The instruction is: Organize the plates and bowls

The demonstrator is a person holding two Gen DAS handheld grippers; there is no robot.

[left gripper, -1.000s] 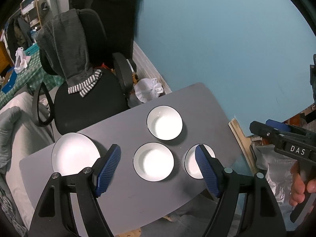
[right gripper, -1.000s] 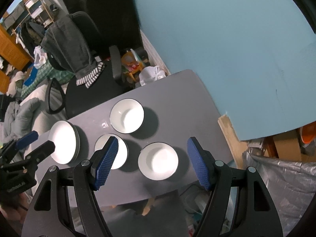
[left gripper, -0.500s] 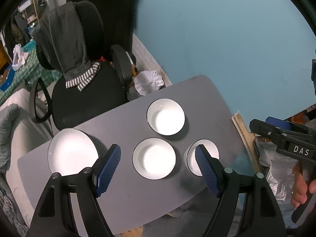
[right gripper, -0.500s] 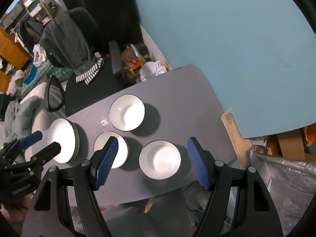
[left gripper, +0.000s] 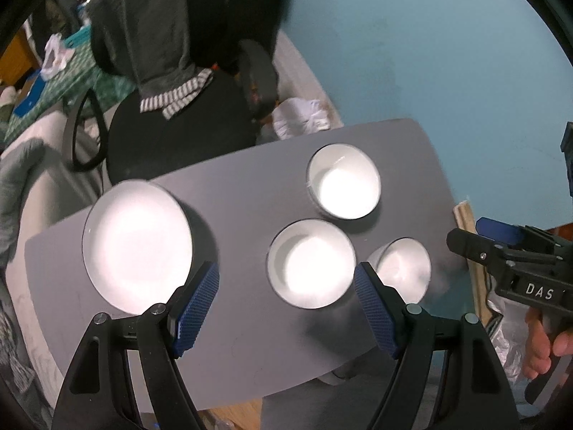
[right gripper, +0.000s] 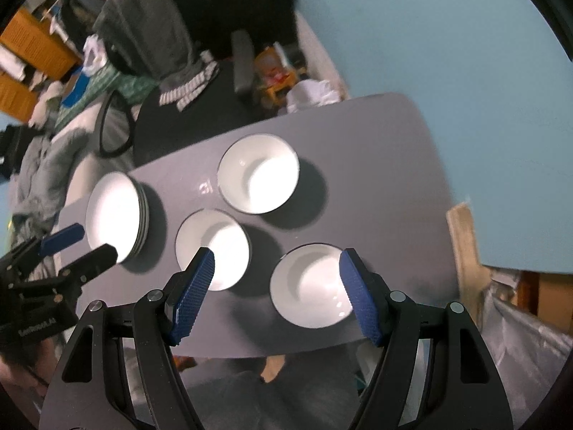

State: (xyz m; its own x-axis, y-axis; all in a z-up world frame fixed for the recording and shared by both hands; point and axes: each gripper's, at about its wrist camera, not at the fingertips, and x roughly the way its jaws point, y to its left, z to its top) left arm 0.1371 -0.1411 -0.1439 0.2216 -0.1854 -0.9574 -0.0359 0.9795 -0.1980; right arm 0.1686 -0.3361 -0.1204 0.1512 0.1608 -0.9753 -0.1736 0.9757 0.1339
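1. Bowls, three white ones with dark rims, sit apart from one another on my grey table [right gripper: 376, 150]: the far bowl [right gripper: 258, 173], the middle bowl [right gripper: 215, 247] and the near-right bowl [right gripper: 308, 285].
2. A stack of plates [right gripper: 116, 215] stands at the table's left end, well apart from the bowls; I count roughly three or four rims, though blur makes the number unsure.
3. My left gripper [left gripper: 286, 308] hangs above the table, blue pads spread wide, nothing between them; the middle bowl shows in the gap below.
4. My right gripper [right gripper: 277, 295] hangs likewise, jaws wide and empty, framing the near-right bowl.
5. Nothing lies on the table between either claw and the crockery.
6. Beyond the far edge: a black office chair [left gripper: 172, 132] draped with a grey garment [left gripper: 150, 32], a white bag [left gripper: 302, 116] on the floor, a teal wall [left gripper: 412, 43].
7. The right view alone shows the plates' stacked edges and orange shelving [right gripper: 32, 46]; the left view shows only the top plate, plus a hand [left gripper: 544, 344] holding the other tool.
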